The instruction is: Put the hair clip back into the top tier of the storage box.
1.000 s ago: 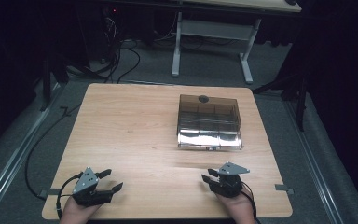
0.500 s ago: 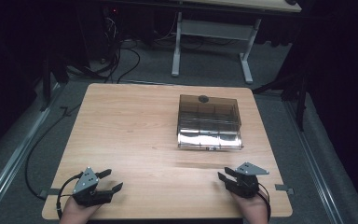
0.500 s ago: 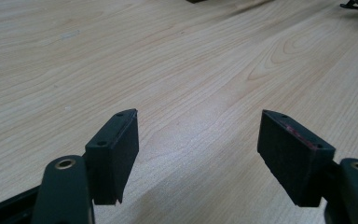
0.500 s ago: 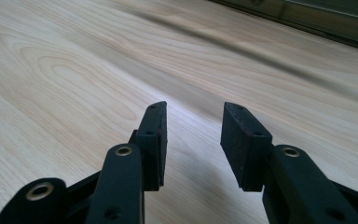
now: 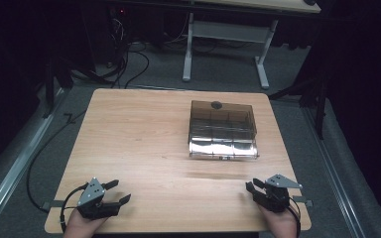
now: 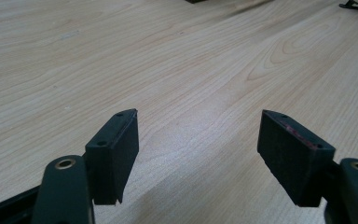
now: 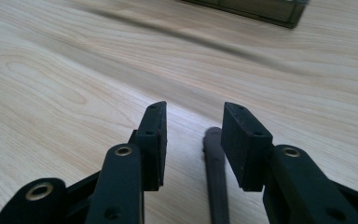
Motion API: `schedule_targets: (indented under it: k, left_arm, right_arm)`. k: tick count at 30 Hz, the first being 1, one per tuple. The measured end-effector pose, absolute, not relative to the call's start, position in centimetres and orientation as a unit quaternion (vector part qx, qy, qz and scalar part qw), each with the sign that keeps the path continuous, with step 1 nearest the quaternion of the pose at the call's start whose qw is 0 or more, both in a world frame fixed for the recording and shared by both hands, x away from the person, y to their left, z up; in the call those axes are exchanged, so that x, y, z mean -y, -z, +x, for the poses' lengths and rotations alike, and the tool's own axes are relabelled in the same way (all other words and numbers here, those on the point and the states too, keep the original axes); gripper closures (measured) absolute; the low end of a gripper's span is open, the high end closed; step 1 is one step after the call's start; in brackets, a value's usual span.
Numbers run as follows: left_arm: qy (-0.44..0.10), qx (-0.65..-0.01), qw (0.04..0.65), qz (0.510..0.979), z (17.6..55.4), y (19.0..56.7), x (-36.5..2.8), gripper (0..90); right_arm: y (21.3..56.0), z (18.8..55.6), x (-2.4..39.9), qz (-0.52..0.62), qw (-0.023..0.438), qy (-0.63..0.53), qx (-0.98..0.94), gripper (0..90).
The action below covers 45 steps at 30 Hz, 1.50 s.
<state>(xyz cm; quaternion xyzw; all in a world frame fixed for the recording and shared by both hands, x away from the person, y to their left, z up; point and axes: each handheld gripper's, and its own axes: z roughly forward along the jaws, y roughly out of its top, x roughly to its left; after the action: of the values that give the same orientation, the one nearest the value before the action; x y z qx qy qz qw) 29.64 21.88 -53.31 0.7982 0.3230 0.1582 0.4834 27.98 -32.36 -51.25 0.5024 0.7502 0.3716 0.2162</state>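
My left hand-held gripper (image 5: 113, 194) rests at about seven o'clock on the wooden surface (image 5: 144, 134), near the front edge, and its jaws stand wide apart with nothing between them; in the left gripper view there is bare wood grain in the gap (image 6: 198, 140). My right hand-held gripper (image 5: 251, 188) sits at about five o'clock, also near the front edge, its tips pointing toward ten o'clock. Its jaws are parted by a narrower gap and hold nothing (image 7: 192, 130). In the right gripper view a dark rod-like piece (image 7: 216, 172) lies low in that gap; I cannot tell what it is. The grey three-cornered plate (image 5: 283, 181) tops the right one. A smoky, see-through box with compartments (image 5: 222, 130) stands on the surface toward one o'clock from the middle, well apart from both of my tools, with a dark round knob (image 5: 217, 105) at its far edge. Beyond the surface, at twelve o'clock, stands a white-legged desk frame (image 5: 225, 44) on the grey floor, with cables (image 5: 129, 57) trailing at eleven o'clock.
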Motion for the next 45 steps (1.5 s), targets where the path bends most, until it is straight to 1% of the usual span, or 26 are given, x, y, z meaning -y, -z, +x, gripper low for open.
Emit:
schedule_targets:
  k: [8,18,23,27,32,45]
  left_arm:
    - [-0.158,-0.323,0.483,0.798,29.7,53.3,-21.9,29.7]
    - [-0.158,-0.323,0.483,0.799,29.6,53.3,-21.9,29.7]
    - [-0.157,-0.323,0.483,0.799,29.6,53.3,-21.9,29.7]
    - [-0.157,-0.323,0.483,0.798,29.7,53.3,-21.9,29.7]
    - [-0.157,-0.323,0.483,0.798,29.6,53.3,-21.9,29.7]
    - [-0.157,-0.323,0.483,0.799,29.7,53.3,-21.9,29.7]
  right_arm:
    - [51.3,27.7,33.7,0.520,0.222,-0.369,-0.737,62.4]
    - [52.2,28.1,33.6,0.521,0.197,-0.354,-0.751,72.0]
    - [52.5,28.2,33.5,0.521,0.196,-0.348,-0.754,74.4]
    - [52.6,28.2,33.5,0.523,0.195,-0.343,-0.756,78.3]
    - [52.6,28.3,33.5,0.522,0.194,-0.342,-0.757,78.7]
    - [52.0,28.1,33.0,0.510,0.214,-0.341,-0.761,80.1]
